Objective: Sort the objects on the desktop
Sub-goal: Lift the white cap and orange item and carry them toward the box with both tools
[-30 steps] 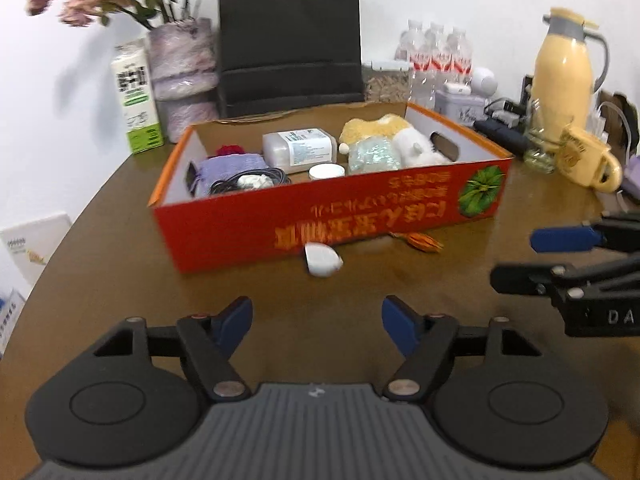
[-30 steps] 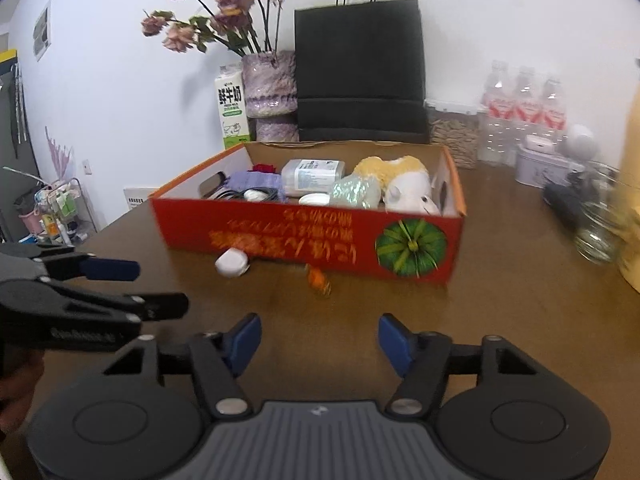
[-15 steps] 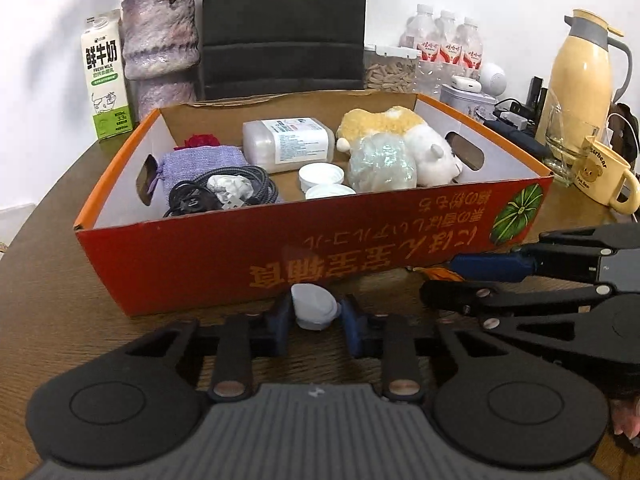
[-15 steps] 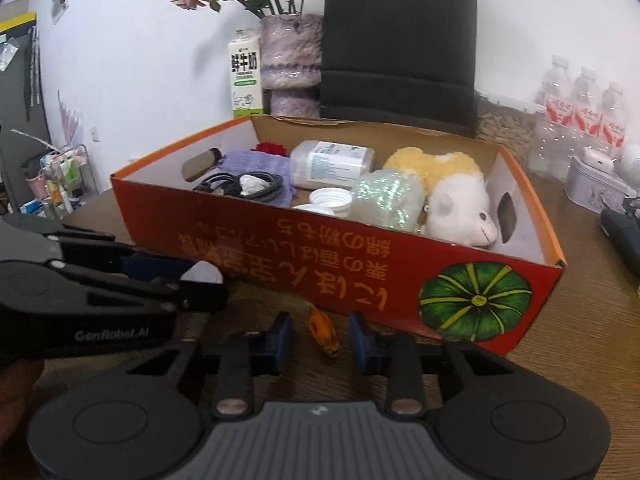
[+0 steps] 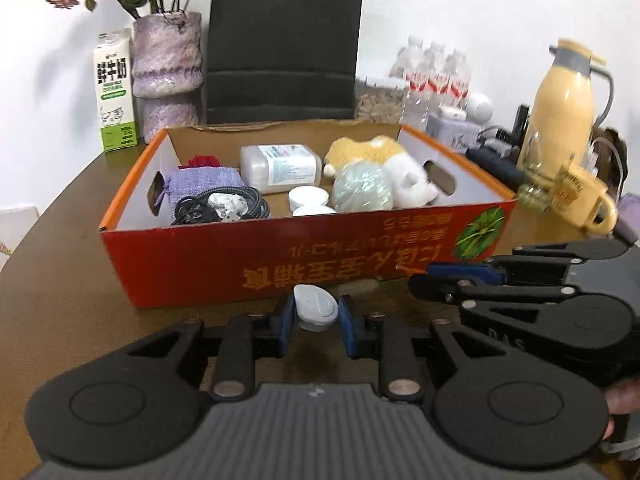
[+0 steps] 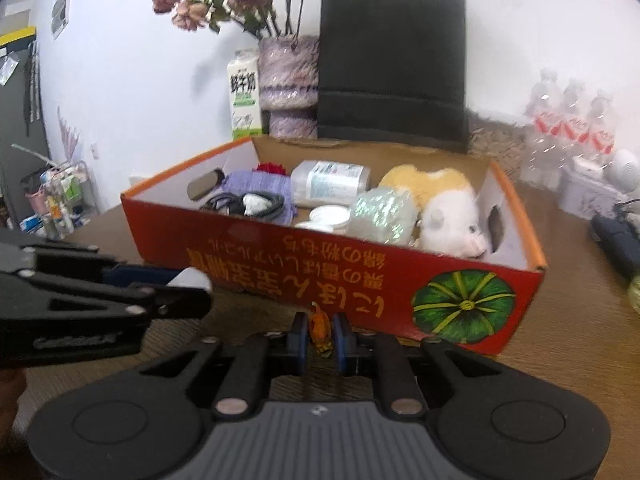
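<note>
My left gripper (image 5: 316,326) is shut on a small white oval case (image 5: 315,312) and holds it in front of the orange cardboard box (image 5: 224,268). My right gripper (image 6: 320,338) is shut on a small orange wrapped object (image 6: 320,328), close to the box's front wall (image 6: 360,268). The box holds a plush toy (image 5: 400,176), a white bottle (image 5: 280,168), a purple pouch (image 5: 200,184), a black cable (image 5: 224,208), round white jars (image 5: 308,198) and a shiny ball (image 5: 360,192). Each gripper shows in the other's view, the right one (image 5: 432,276) and the left one (image 6: 200,288).
Behind the box stand a black paper bag (image 5: 280,40), a purple vase (image 5: 166,68) with dried flowers, a milk carton (image 5: 114,92) and water bottles (image 5: 432,72). A yellow jug (image 5: 564,104), a glass and a yellow mug (image 5: 584,200) sit at the right on the brown table (image 5: 60,280).
Both grippers went from open to shut, the left on the white case, the right on the orange object. Since half a second ago both have lifted and drawn back a little from the box.
</note>
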Demonstrator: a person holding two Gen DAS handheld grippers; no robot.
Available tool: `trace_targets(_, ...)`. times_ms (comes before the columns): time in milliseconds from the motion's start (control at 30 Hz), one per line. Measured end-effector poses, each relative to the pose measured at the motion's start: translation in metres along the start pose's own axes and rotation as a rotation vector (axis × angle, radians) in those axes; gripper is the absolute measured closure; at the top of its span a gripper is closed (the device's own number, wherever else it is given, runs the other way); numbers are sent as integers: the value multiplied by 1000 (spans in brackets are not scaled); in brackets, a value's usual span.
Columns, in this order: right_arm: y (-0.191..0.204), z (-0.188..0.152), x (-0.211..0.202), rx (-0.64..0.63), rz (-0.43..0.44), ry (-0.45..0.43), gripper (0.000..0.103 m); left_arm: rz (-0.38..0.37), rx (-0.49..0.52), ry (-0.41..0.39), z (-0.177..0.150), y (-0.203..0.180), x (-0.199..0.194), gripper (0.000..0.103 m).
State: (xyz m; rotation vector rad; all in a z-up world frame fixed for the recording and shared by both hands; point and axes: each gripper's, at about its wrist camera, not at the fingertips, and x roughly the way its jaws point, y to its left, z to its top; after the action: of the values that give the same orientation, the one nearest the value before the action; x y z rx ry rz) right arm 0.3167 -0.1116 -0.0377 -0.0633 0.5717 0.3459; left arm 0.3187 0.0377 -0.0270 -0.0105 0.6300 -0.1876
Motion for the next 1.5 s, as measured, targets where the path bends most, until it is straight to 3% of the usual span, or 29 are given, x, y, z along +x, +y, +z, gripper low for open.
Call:
trace_targets(233,2,-5,-74,123,-9,-100,90,-14,-53,-44,-7,0,-71,78)
trace_targets(467,13,-12,-158,106,-31,-180,90,-5,-39,-110,-22,-8,-136,78)
trace_targets(800,31,-50,-244,99,-56,-210,90,-5,-56,-156,-59,-17,-215,78)
trace_targets(1033,50,-78,-271,104,-37,-189,90,-59,-108,-168,-79,-20,-250,78)
trace_targets(1367,58,-95,-296,112,-63,-204,90,-80,-10,-224,-91,-44,-283,78)
trace_targets(1500,58,-94,-296,112,-66,-206,90,-68,-20,-211,-97,-43,-283,78)
